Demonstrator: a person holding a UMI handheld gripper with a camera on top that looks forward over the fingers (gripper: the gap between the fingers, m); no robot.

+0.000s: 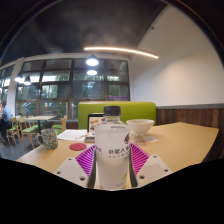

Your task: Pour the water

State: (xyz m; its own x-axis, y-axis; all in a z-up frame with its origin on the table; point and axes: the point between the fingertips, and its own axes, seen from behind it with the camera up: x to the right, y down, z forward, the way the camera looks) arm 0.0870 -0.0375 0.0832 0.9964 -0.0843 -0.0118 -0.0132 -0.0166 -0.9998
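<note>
- Mug (49,138): far left on table (185,140), well apart from gripper.
- Papers (72,134): beyond the left finger.
- Bottle (111,150): upright between the pads (139,157), dark cap on, white label facing near.
- Gripper (111,163): both fingers pressed on bottle.
- Bowl (140,126): far right of bottle, on table.

Tongs (111,160) level and forward, both magenta pads (139,158) pressed against a bottle (111,148).

Wooden table (185,140), green bench back (120,110), dark windows (60,85), long ceiling light (120,50)
</note>
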